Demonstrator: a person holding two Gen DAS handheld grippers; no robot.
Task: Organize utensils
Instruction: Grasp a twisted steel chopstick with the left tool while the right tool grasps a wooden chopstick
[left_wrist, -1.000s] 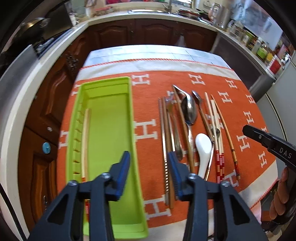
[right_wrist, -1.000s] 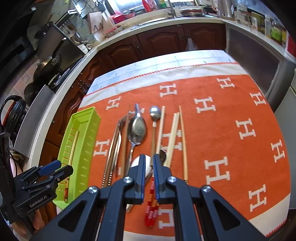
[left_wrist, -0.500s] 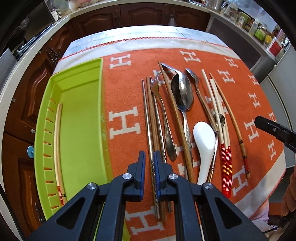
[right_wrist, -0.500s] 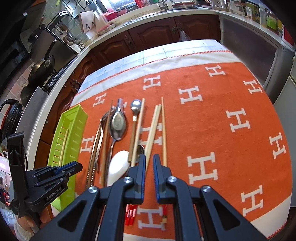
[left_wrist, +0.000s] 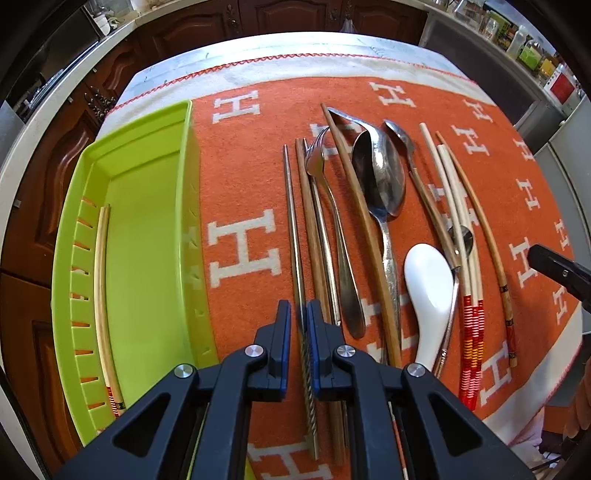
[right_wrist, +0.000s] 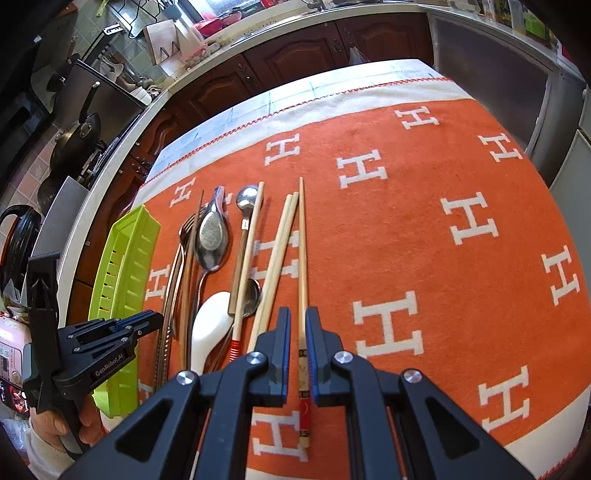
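Your left gripper (left_wrist: 299, 325) hangs over the near end of the steel chopstick (left_wrist: 293, 236), jaws nearly closed; whether the pads bite is unclear. Your right gripper (right_wrist: 297, 339) sits the same way over the painted chopstick (right_wrist: 303, 258). Both sticks lie on the orange cloth (right_wrist: 424, 229), right of the green tray (left_wrist: 147, 229). Expect each to be light, stiff and thin; the steel one likely slips, so grip its twisted near section. The painted band looks the better hold on the wooden one. Count on the cloth: about seven chopsticks, one fork (left_wrist: 332, 236), one big spoon (left_wrist: 380, 184), two small spoons, one white spoon (left_wrist: 430, 288). One chopstick pair (left_wrist: 101, 288) lies in the tray.
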